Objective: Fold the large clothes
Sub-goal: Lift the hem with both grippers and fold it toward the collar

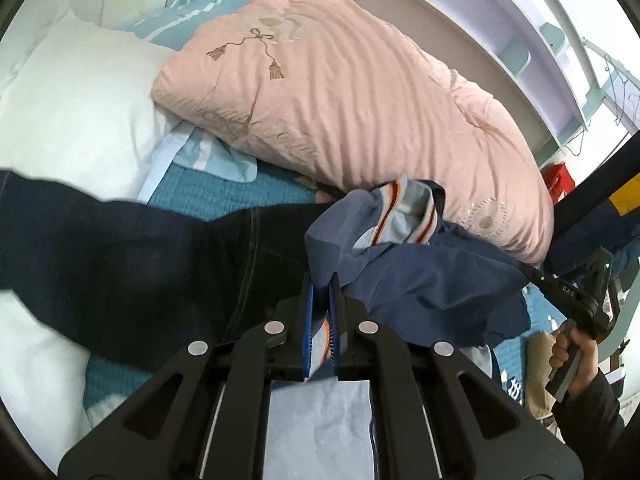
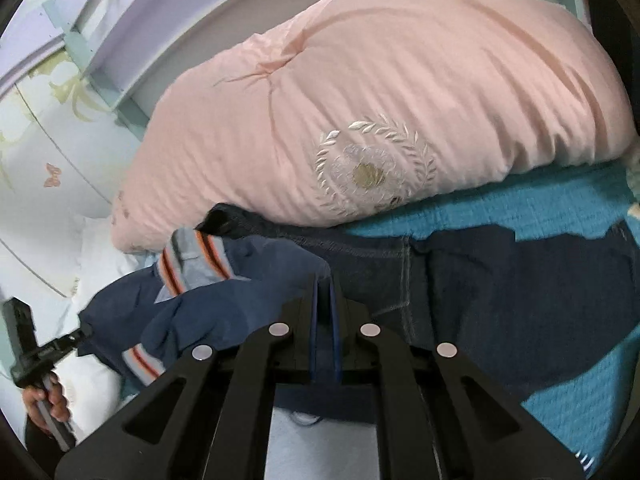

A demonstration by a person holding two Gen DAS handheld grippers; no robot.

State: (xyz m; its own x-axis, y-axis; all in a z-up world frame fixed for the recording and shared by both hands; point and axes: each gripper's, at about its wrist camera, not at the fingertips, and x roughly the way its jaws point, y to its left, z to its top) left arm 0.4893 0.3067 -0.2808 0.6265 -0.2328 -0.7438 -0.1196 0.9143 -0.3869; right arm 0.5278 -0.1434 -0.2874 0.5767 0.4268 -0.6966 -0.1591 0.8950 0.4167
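Bed: teal quilted cover (image 2: 560, 208) fills the ground in both views, with lilac shelving behind it.
Duvet: pink bundled duvet (image 1: 340, 100), embroidered with a wreath, lies along the far side of the bed.
Pillow: white pillow (image 1: 72, 92) sits at the left of the left wrist view, partly under the duvet's corner.
Jeans: dark denim jeans (image 2: 500, 304) lie flat across the cover, just below the duvet.
Garment: navy garment (image 1: 432, 280) with grey and orange striped trim is lifted and bunched over the jeans, stretched between both tongs.
Left gripper (image 1: 322, 304): closed on the garment's edge; the blue pads pinch the cloth, and pale lining shows between them.
Right gripper (image 2: 322, 304): closed on navy cloth of the same garment, which runs left from its tips.
Hands: each opposite view shows a hand (image 1: 576, 352) wrapped round a gripper handle.
Hard to tell: the garment's overall shape and its lower hem are hidden behind the gripper bodies.
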